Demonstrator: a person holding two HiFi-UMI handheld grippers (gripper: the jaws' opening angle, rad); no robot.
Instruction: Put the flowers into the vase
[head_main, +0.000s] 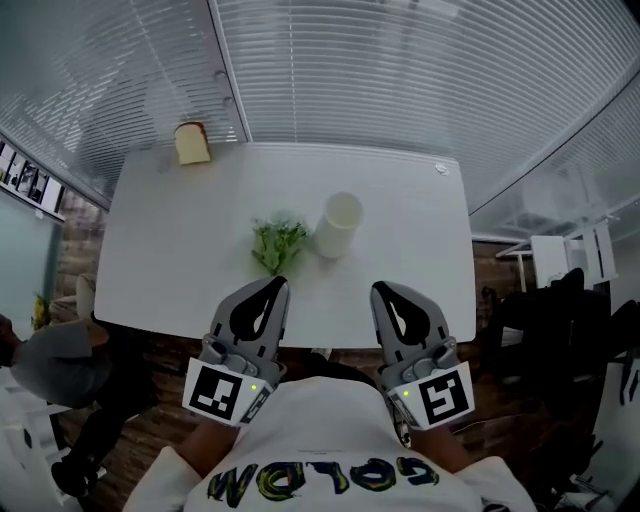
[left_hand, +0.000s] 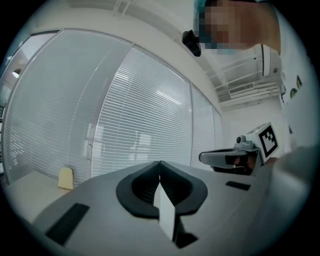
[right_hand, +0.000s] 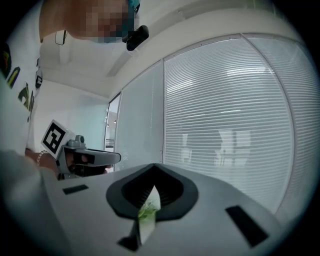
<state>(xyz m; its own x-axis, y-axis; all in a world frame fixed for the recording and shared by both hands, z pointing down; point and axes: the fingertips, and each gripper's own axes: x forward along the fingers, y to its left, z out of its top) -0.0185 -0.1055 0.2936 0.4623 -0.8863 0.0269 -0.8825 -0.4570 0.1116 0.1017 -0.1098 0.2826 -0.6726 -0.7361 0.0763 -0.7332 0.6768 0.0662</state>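
Observation:
In the head view a small bunch of green flowers lies on the white table, just left of a white cylindrical vase that stands upright. My left gripper is shut and empty, held at the table's near edge just short of the flowers. Level with it to the right, my right gripper is also shut with nothing in it, short of the vase. In the left gripper view the jaws meet tip to tip and the right gripper shows beside them. The right gripper view shows its shut jaws and the left gripper.
A tan block like a slice of bread stands at the table's far left corner, also visible as the tan block in the left gripper view. White blinds run behind the table. Dark chairs stand at the right.

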